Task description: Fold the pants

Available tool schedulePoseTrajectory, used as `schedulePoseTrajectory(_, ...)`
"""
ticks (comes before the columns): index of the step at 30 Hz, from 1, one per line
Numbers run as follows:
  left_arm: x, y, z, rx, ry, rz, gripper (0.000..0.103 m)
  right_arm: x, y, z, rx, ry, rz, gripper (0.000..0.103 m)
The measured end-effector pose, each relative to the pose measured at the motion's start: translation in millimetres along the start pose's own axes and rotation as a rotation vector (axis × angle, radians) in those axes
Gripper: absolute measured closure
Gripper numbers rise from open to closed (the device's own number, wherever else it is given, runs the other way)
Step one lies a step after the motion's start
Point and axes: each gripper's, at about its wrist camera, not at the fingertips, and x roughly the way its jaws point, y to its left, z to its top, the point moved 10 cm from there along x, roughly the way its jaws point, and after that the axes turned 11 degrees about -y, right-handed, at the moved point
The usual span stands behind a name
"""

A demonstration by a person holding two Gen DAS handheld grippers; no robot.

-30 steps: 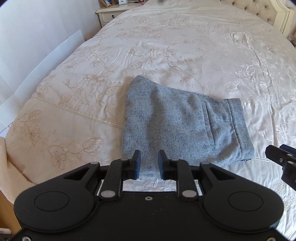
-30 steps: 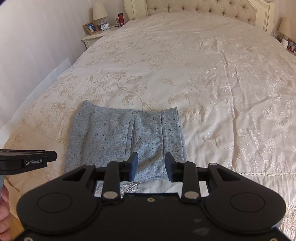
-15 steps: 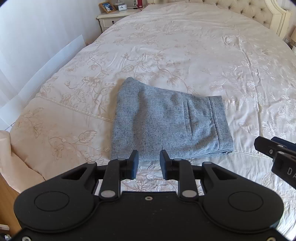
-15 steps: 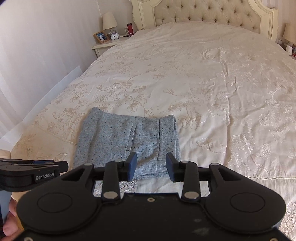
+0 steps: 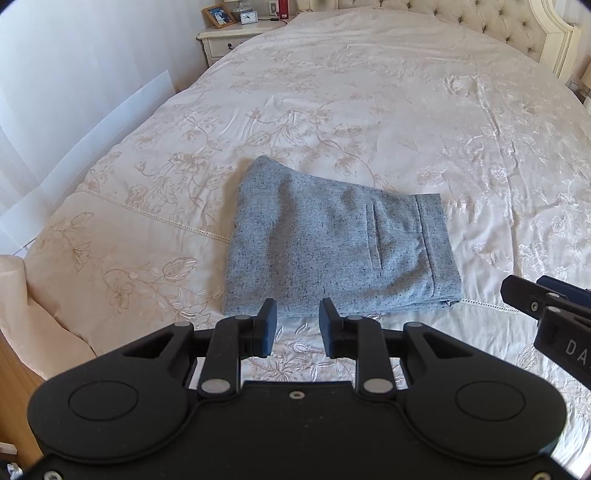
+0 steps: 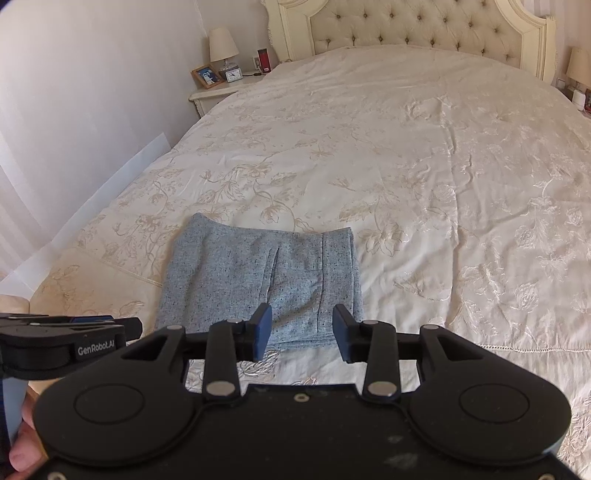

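The grey speckled pants [image 5: 332, 243] lie folded into a compact rectangle near the foot of the bed, with the waistband to the right. They also show in the right wrist view [image 6: 266, 280]. My left gripper [image 5: 297, 325] is open and empty, held just short of the pants' near edge. My right gripper [image 6: 302, 332] is open and empty, above the near edge on the waistband side. Neither touches the cloth. The right gripper shows at the right edge of the left wrist view [image 5: 554, 310], and the left gripper at the left edge of the right wrist view [image 6: 74, 343].
The bed [image 6: 424, 166] has a cream embroidered bedspread and a tufted headboard [image 6: 413, 29]. A nightstand [image 6: 221, 92] at the far left holds a lamp, a photo frame and a clock. A white wall runs along the left side.
Both grippers have pulled back and up from the folded pants, so more of the bed and headboard shows. The pants have not moved.
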Motion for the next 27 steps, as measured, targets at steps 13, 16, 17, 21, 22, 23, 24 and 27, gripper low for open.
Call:
schedulePoseTrajectory(13, -2, 4, 1, -0.013, -0.007, 0.004, 0.068, -1, 14, 0, -0.025, 0.002, 0.009, 0.064)
schedulePoseTrajectory(16, -3, 6, 0, -0.016, -0.006, 0.01, 0.068, -1, 15, -1, -0.026, 0.004, 0.01, 0.064)
schedulePoseTrajectory(17, -4, 6, 0, -0.016, -0.006, 0.013, 0.068, -2, 15, -1, -0.024, 0.003, 0.011, 0.064)
schedulePoseTrajectory(21, -3, 7, -2, -0.014, -0.002, 0.016, 0.068, -2, 15, -1, -0.023, 0.005, 0.013, 0.064)
schedulePoseTrajectory(22, -3, 7, -3, -0.015, 0.0, 0.016, 0.068, -2, 15, -2, -0.023, 0.006, 0.014, 0.064)
schedulePoseTrajectory(23, -4, 6, -3, -0.014, 0.001, 0.016, 0.068, -2, 15, -2, -0.022, 0.007, 0.015, 0.063)
schedulePoseTrajectory(24, -4, 6, -3, -0.014, 0.001, 0.017, 0.068, -2, 16, -3, -0.023, 0.009, 0.017, 0.063)
schedulePoseTrajectory(27, -4, 5, -3, -0.015, 0.0, 0.018, 0.068, -3, 16, -4, -0.026, 0.009, 0.023, 0.063)
